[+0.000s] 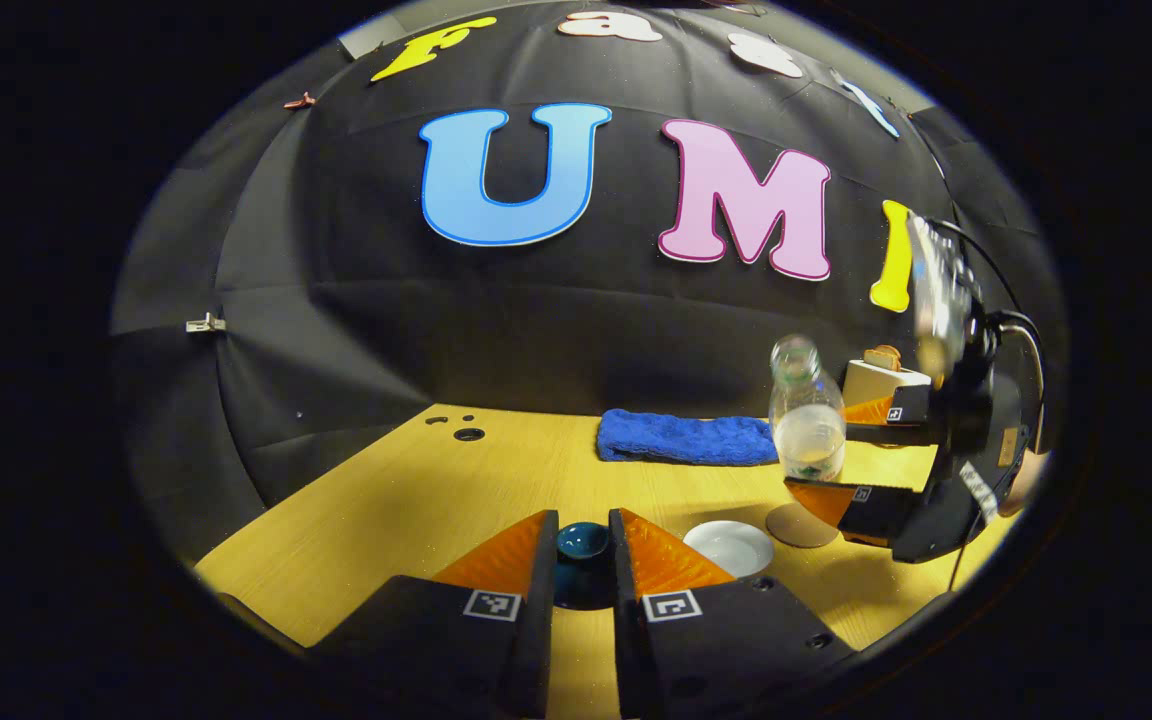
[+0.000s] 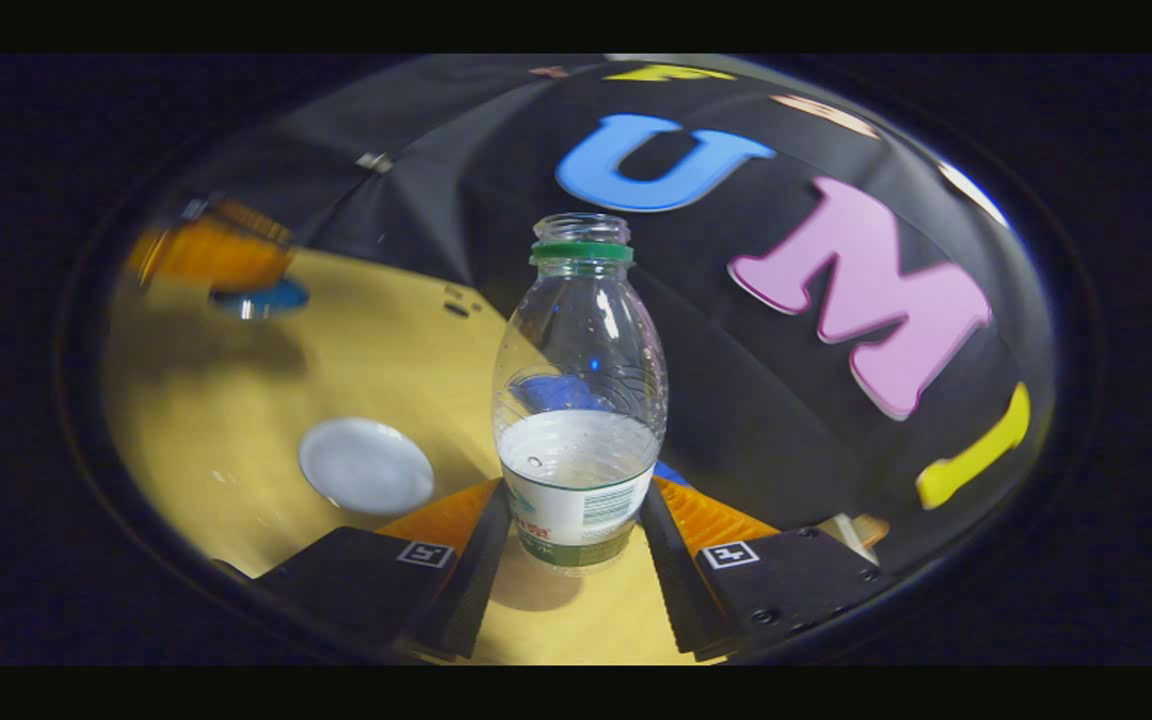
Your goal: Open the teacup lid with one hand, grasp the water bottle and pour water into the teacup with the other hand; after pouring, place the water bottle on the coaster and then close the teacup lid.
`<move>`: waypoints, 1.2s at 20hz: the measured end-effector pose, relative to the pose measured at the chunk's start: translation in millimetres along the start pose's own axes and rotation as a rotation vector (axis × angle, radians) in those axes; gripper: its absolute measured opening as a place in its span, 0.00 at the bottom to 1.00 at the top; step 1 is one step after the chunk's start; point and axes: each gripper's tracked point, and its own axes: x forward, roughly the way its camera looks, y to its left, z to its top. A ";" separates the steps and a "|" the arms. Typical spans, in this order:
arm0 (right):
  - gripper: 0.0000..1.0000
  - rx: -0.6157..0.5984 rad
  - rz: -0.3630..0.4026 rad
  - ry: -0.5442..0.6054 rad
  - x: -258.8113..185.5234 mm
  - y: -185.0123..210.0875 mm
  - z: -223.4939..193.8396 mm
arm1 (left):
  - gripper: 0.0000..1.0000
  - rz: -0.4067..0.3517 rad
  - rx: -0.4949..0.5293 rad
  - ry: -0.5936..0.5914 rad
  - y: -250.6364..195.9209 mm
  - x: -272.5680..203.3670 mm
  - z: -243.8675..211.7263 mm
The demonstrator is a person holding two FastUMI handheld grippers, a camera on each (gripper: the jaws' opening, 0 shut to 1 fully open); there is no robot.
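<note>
Bottle upright, mouth up, clamped low by right gripper.

Clear glossy plastic water bottle; matt wood-grain table; fuzzy cloth towel.

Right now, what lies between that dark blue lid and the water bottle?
In the left gripper view, a white round dish, then a brown coaster, lie between the dark blue lid and the water bottle.
</note>
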 end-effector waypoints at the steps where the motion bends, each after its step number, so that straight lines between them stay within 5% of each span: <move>1: 0.74 0.106 0.018 -0.014 5.6 -0.4 -5.4 | 0.30 -0.007 -0.005 0.001 -2.6 2.1 -1.5; 4: 0.74 0.359 0.033 -0.027 18.2 -5.1 -13.9 | 0.30 -0.024 -0.012 0.004 -12.0 7.2 -4.2; 8: 0.75 0.517 -0.040 -0.027 33.2 -10.8 -33.1 | 0.30 -0.050 0.016 -0.009 -27.2 15.7 -2.3; 24: 0.80 0.605 -0.015 0.066 42.6 -2.5 -49.9 | 0.27 -0.113 0.034 -0.007 -62.7 32.2 -5.4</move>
